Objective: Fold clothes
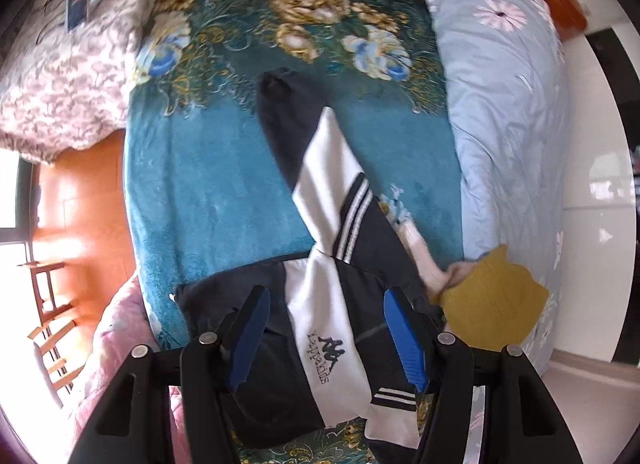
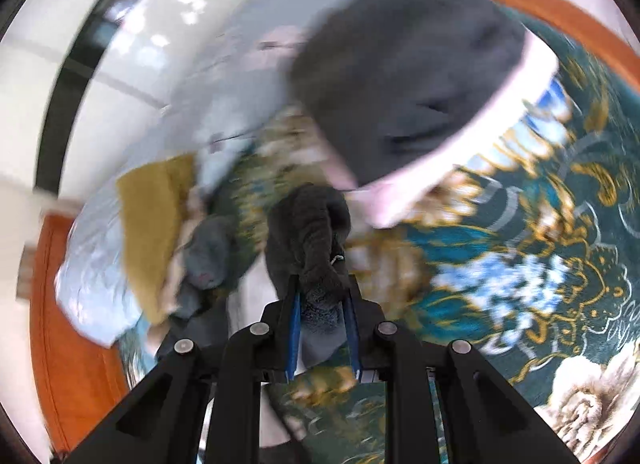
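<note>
My left tool hangs apart over the jacket spread on the bed. My right tool is clamped on a grey garment, lifted and blurred.

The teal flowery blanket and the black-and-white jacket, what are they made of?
The teal flowery blanket looks like plush fleece: its surface is fuzzy and matte, with brushed streaks. The black-and-white jacket seems a smooth synthetic sportswear fabric, faintly shiny on the white panel, with ribbed knit striped cuffs. Neither can be confirmed by sight.
</note>
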A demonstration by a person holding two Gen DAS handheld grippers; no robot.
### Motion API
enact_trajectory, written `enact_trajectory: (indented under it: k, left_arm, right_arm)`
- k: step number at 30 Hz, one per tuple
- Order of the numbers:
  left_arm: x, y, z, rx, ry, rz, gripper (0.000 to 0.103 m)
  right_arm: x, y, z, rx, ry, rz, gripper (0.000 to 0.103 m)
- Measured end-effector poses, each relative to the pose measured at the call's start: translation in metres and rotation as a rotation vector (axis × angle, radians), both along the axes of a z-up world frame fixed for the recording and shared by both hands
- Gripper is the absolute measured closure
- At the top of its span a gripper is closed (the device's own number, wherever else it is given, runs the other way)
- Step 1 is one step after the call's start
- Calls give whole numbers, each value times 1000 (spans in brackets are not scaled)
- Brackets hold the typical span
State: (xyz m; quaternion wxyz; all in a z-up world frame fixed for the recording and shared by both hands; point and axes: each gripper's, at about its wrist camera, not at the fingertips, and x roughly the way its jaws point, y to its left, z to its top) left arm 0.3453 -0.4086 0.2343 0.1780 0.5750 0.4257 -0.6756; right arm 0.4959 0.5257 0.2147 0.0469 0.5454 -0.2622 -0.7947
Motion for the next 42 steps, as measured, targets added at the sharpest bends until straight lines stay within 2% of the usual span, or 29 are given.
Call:
enact_trajectory:
  k: [4,7,12,14,20,26,29,33,36,37,38,39,42]
  left_arm:
    - [-19,-47,-28,27,-1,-11,40]
    - [-33,-83,-49,48,-1,-19,40]
    - [-57,-142,-84,81,-2,-33,39]
    - [-72,-176,-107,101,-14,-30,39]
    - [-99,-257,-154,138,-70,11,39]
    - [-107,-286,-197,169,-136,-2,39]
    - [-108,-294,-221,189,-176,-3,38]
    - [-119,-281,-247,203,-216,-54,38]
    - [-131,-274,-261,207,-217,-66,38]
    - [-136,-273,-265,208,-215,-66,38]
    - [-140,-271,-269,210,-213,-66,38]
    - [-144,-269,-273,211,-211,-67,38]
    - [-157,-264,-286,215,-205,-67,38]
  right_arm:
    - [6,-79,37,-3,51,115,83]
    - [13,-138,54,-29,61,156,83]
    - [29,-255,60,-47,46,191,83]
    - [38,-301,57,-33,34,188,83]
    - [54,-435,20,39,-39,193,83]
    - [60,-537,-47,185,-194,270,83]
    - [61,-564,-78,259,-258,299,83]
    - [66,-596,-111,328,-312,351,82]
    - [69,-608,-124,310,-333,412,79]
    - [70,-610,-125,303,-335,427,78]
    - [71,-607,-118,306,-326,430,70]
    - [73,-604,-112,310,-317,433,68]
    - [78,-595,-93,320,-289,442,67]
